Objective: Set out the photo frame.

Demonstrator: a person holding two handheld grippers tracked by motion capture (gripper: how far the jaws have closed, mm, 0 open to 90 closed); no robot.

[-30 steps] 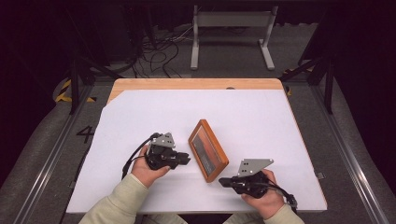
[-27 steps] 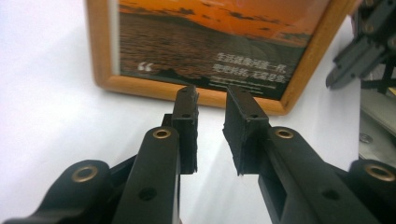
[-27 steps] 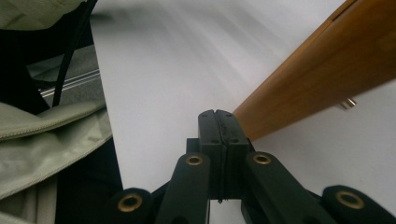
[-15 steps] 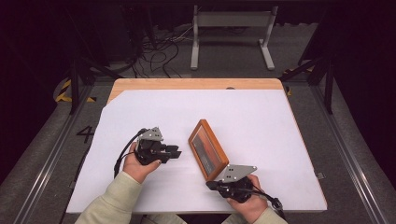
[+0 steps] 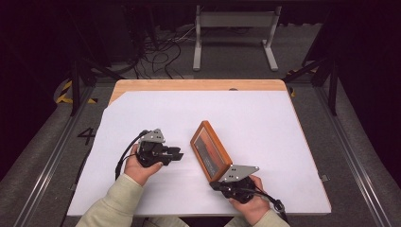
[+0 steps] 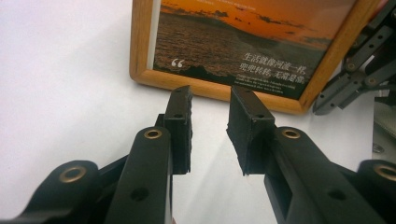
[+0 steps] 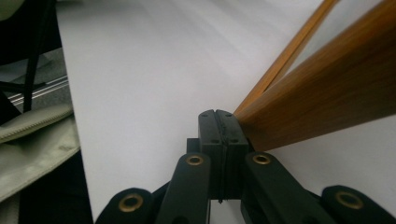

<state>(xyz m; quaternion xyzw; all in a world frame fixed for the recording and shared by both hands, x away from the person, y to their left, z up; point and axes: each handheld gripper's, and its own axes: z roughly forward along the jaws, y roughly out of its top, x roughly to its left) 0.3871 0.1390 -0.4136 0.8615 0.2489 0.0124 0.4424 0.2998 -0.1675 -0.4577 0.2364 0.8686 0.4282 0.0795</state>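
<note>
A wooden picture frame (image 5: 210, 150) with an orange sunset print stands tilted on the white table top (image 5: 265, 118). My left gripper (image 5: 179, 153) lies left of it, open, its fingertips a short way from the picture side. In the left gripper view the open jaws (image 6: 210, 100) point at the frame's lower rail (image 6: 215, 89), with nothing between them. My right gripper (image 5: 213, 185) sits at the frame's near corner. In the right gripper view its pads (image 7: 218, 114) are pressed together, and the frame's wooden edge (image 7: 327, 88) touches them on the right.
The table's bare wooden strip (image 5: 198, 85) runs along the far side. Beyond it are floor cables (image 5: 161, 52) and a metal stand (image 5: 234, 28). Metal rails (image 5: 350, 151) flank the table. The right gripper's linkage (image 6: 355, 79) appears beside the frame in the left gripper view.
Both grippers have shifted left over the last second. The right one has come in to the frame's near corner, and the left one has backed slightly away. The frame has stayed put.
</note>
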